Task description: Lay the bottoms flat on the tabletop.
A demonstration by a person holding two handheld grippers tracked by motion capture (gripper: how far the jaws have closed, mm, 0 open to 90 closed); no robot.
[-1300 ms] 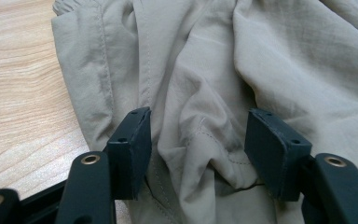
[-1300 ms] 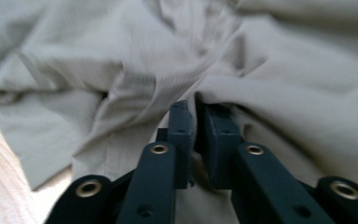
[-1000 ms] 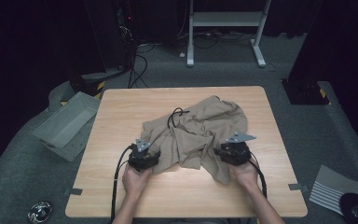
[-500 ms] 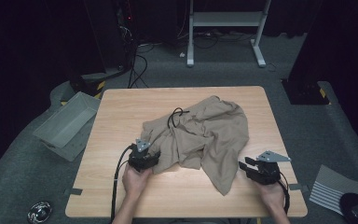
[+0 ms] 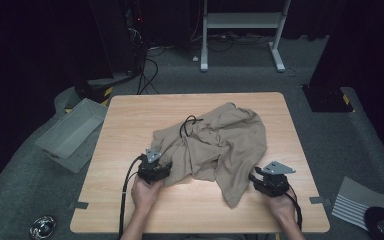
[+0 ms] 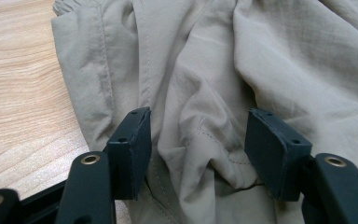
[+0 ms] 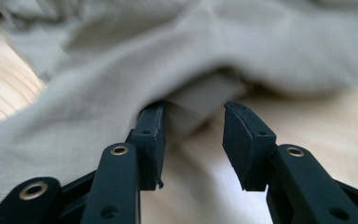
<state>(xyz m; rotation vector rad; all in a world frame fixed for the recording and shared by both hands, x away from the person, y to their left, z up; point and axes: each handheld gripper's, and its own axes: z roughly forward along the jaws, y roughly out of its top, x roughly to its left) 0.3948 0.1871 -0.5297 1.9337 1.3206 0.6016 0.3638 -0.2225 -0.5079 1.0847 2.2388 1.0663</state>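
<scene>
The right hand-held gripper (image 5: 258, 178) has been drawn off the beige garment (image 5: 220, 145) toward the bench (image 5: 130, 120) corner, jaws just opened and empty with cloth ahead, while the left hand-held gripper (image 5: 164, 169) is kept wide astride a fold, so regrasping seems intended

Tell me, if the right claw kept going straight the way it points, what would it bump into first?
Most likely the beige garment: the right claw points at its raised edge just ahead, with jaws apart. Exact depth is hard to judge.
</scene>
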